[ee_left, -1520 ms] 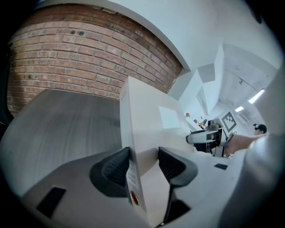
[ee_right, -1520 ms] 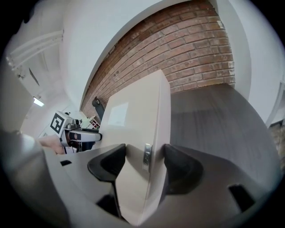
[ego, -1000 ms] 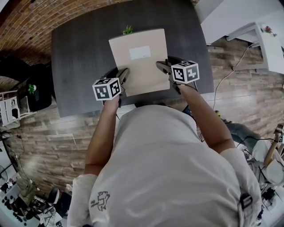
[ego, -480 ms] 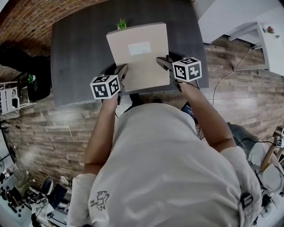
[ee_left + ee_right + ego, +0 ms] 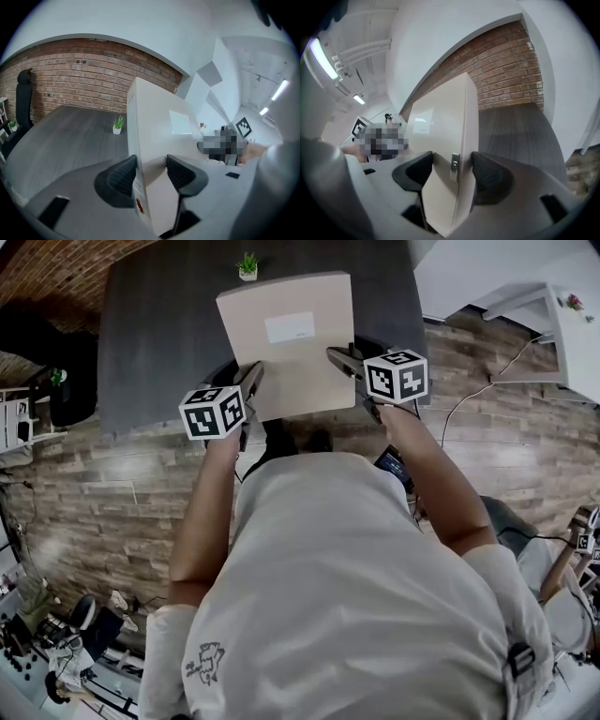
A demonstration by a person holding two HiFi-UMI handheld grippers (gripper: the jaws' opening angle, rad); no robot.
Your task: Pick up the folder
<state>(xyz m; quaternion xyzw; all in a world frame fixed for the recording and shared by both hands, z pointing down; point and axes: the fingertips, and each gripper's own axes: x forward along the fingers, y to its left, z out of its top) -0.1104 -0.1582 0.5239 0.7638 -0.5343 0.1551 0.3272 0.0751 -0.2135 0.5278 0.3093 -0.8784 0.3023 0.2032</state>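
**Folder clamped between two grippers above the table**

The beige folder [image 5: 291,352] hangs between the two grippers, over the near edge of the dark grey table [image 5: 150,334] and clear of its top. Its white label [image 5: 291,326] faces up.

The left gripper [image 5: 249,388] grips the folder's left side close to the near corner. In the left gripper view, the two dark pads press on opposite faces of the thick folder, whose body runs up and away from the jaws. A small red dot [image 5: 139,205] shows on the narrow side just below the pads.

The right gripper [image 5: 345,364] grips the opposite side, also near the person's end. In the right gripper view, its pads bear on both faces, and a small metal fitting [image 5: 454,166] sits on the narrow side between them.

A small potted plant [image 5: 247,266] stands on the table beyond the folder's far edge, apart from it.
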